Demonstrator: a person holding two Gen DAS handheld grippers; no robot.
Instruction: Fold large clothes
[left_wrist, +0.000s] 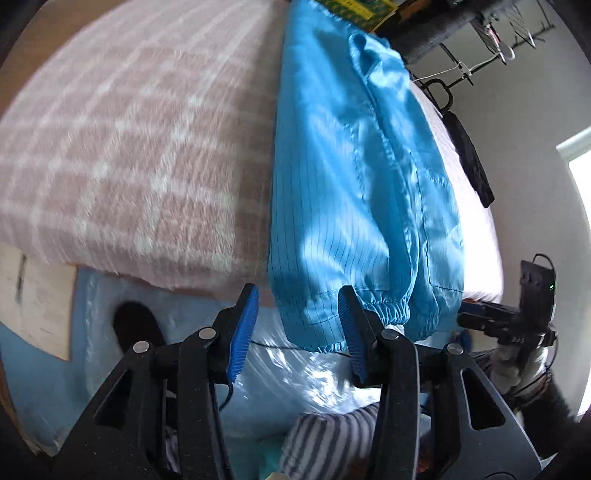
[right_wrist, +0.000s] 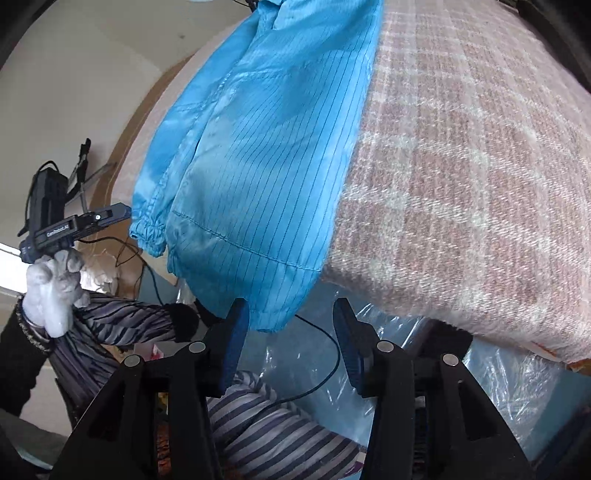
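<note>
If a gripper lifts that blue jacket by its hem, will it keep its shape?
Probably not: the blue jacket drapes limply over the blanket edge, so it looks floppy. Its sheen suggests slippery, thin, light cloth that could slide off.

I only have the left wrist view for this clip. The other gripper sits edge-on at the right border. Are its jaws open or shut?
Observer: Open. The right wrist view shows the right gripper with a clear gap, its pads pressing on nothing.
Operator: Is any cloth in that gap?
Observer: Yes. The lowest hem corner of the blue garment hangs down into it, close to one finger, unpinched.
Operator: What is holding my gripper?
Observer: A white-gloved hand with a dark striped sleeve behind it holds the left gripper.
</note>
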